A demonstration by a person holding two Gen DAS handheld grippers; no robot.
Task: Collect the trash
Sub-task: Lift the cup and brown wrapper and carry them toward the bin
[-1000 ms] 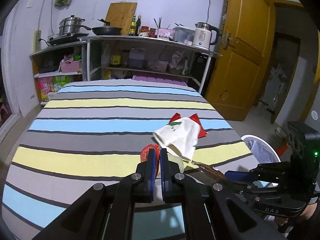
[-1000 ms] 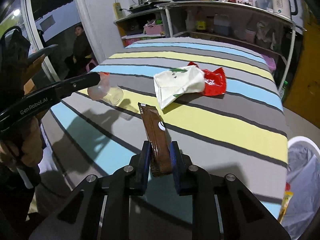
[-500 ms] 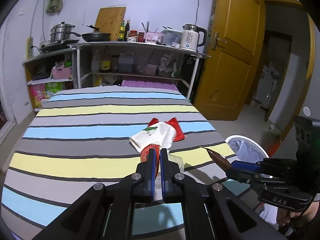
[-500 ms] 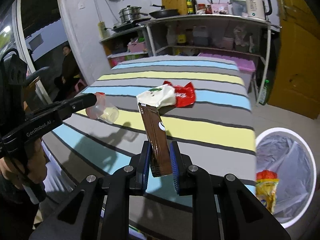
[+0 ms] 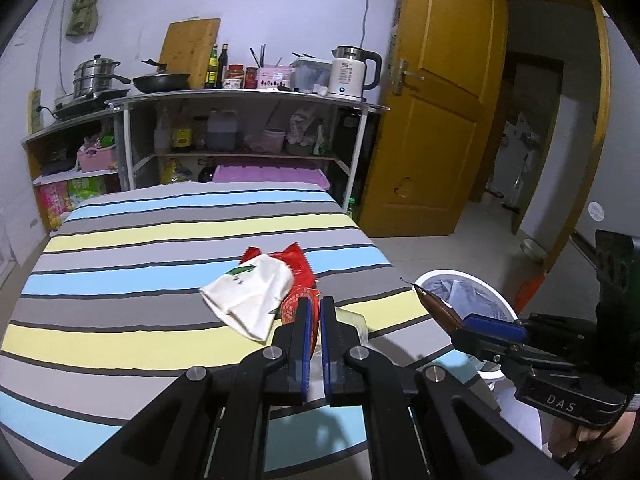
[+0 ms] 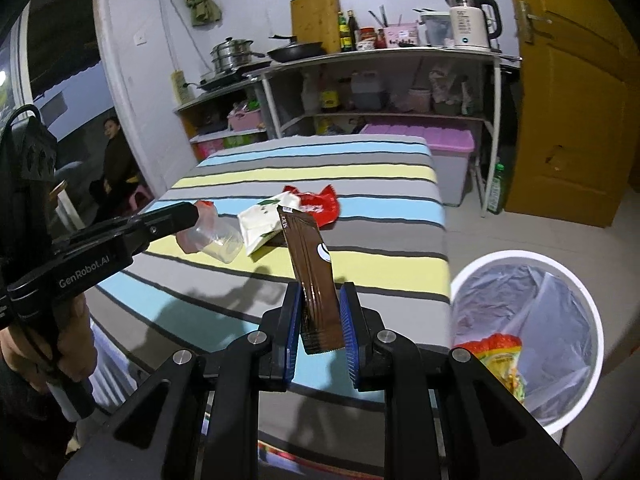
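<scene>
My left gripper (image 5: 314, 312) is shut on a clear plastic cup with a red foil lid (image 5: 352, 326), held above the striped table; the cup also shows in the right wrist view (image 6: 216, 236). My right gripper (image 6: 319, 316) is shut on a brown wrapper (image 6: 310, 252), held upright near the table's right edge; the wrapper also shows in the left wrist view (image 5: 438, 308). A white wrapper (image 5: 250, 292) lies on a red wrapper (image 5: 298, 266) mid-table. A white trash bin (image 6: 528, 328) lined with a clear bag stands on the floor right of the table, with a yellow-red packet (image 6: 494, 360) inside.
The striped table (image 5: 132, 248) fills the foreground. Behind it stands a metal shelf (image 5: 244, 98) with a kettle, pans, bottles and jars. A yellow door (image 5: 430, 120) is at the right. A person (image 6: 114, 156) sits at the far left.
Both grippers have lifted and shifted right with their loads. The trash bin has come into fuller view beside the right gripper.
</scene>
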